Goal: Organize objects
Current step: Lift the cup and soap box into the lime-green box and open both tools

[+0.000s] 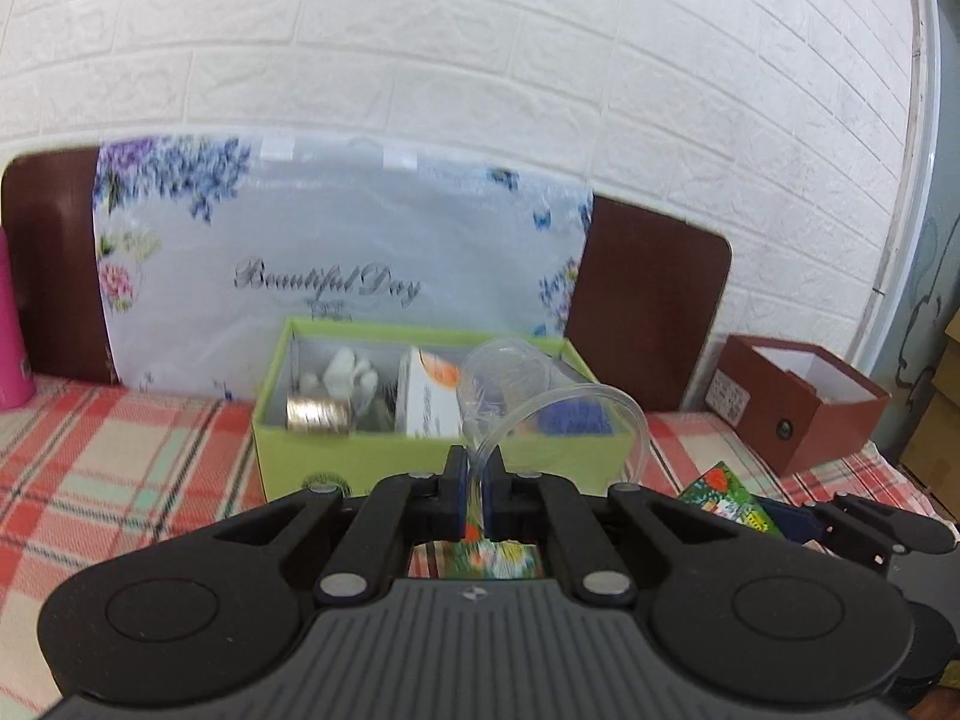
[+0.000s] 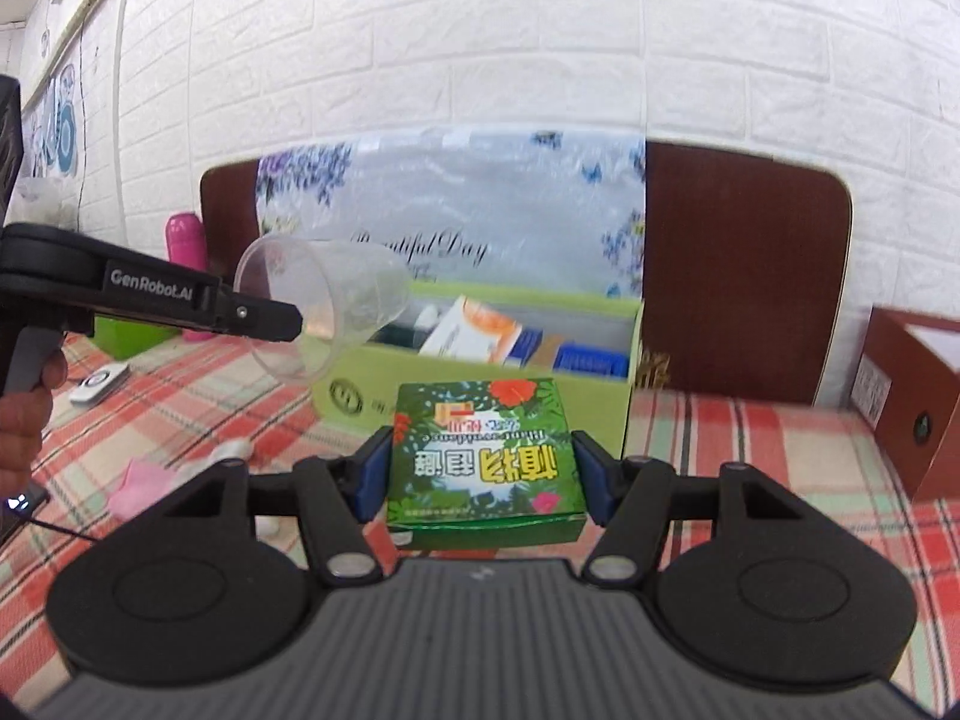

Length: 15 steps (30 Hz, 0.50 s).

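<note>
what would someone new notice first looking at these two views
Likely the clear plastic cup, pinched at its rim by the left tongs and held on its side above the lime-green storage box. Next, the green floral box clamped in the right tongs over the red plaid tablecloth.

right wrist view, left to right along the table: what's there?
Pink bottle → clear plastic cup held by left gripper → green leafy box in right gripper → brown box.
</note>
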Available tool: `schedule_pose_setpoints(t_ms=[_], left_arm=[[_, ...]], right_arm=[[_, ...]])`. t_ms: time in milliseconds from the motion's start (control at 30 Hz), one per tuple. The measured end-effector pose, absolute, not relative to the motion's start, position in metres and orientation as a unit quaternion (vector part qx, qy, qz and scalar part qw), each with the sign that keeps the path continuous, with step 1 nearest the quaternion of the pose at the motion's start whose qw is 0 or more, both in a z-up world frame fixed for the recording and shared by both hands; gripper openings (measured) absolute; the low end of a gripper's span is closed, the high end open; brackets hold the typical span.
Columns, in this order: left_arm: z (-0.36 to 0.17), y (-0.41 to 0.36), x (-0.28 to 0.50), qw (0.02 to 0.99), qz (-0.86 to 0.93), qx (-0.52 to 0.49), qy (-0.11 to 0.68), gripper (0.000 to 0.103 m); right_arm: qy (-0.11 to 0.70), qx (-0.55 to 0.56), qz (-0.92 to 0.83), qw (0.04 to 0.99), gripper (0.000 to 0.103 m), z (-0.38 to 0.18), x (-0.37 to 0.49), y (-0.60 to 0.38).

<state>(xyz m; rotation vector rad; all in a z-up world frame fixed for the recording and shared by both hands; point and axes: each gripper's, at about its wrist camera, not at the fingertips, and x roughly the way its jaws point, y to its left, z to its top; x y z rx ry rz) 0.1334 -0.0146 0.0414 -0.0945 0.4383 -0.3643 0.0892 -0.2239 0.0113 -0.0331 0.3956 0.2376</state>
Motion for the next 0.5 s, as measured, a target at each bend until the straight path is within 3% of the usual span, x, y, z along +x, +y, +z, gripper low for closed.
schedule_pose_setpoints(t_ms=[500], left_arm=[[0.053, -0.011, 0.229, 0.966, -0.141, -0.003, 0.216, 0.003]], right_arm=[[0.153, -0.031, 0.071, 0.985, 0.061, 0.022, 0.205, -0.228]])
